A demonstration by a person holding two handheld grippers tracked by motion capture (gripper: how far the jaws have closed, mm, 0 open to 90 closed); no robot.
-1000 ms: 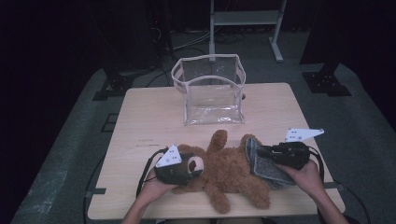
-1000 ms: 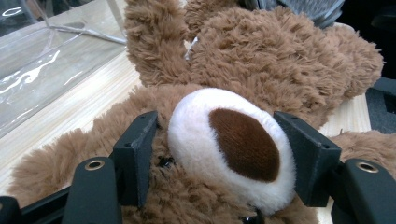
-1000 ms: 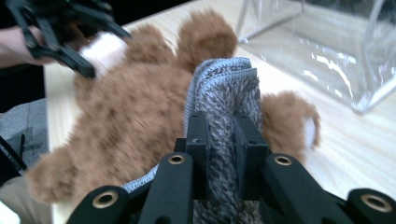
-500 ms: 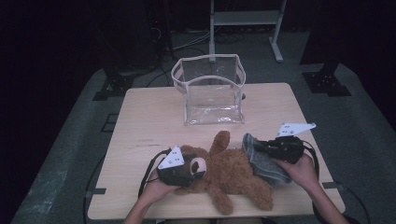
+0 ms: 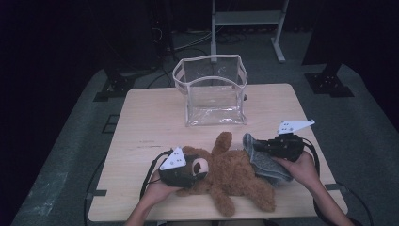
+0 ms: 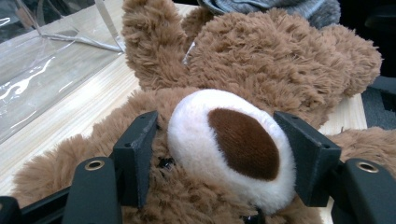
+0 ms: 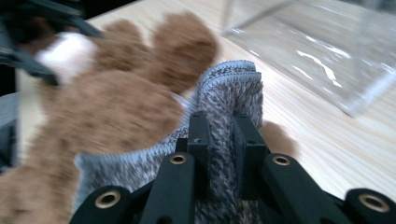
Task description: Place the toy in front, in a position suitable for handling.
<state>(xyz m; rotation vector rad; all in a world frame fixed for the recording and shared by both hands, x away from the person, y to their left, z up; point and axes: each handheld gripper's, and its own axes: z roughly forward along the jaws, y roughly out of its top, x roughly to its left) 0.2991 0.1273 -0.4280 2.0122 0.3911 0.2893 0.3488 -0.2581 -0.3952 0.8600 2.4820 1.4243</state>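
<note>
A brown teddy bear (image 5: 235, 176) is lying on its back along the lower middle of the high view, on the near part of the light wooden worktop (image 5: 150, 122). Its head is pointing toward the lower left of the frame and its legs toward the lower right.

The left gripper (image 5: 190, 172) is sitting at the bear's head, held by the person's left hand (image 5: 157, 190) coming up from the bottom edge. In the left gripper view its two black fingers (image 6: 137, 149) are pressing in on either side of the bear's white muzzle (image 6: 229, 144) — gripping the bear by the snout.

The right gripper (image 5: 256, 147) is lying at the right of the high view, in the person's right hand (image 5: 301, 167). Its fingers (image 7: 201, 135) are closing tight on a fold of grey knitted cloth (image 7: 229, 100), which is standing up between them in the right gripper view. The cloth (image 5: 263, 157) is draping over the bear's lower body — touching the fur.

A clear plastic bag (image 5: 211, 89) with a white rim is standing upright and open at the upper middle of the high view, on the far part of the worktop, well apart from the bear.
</note>
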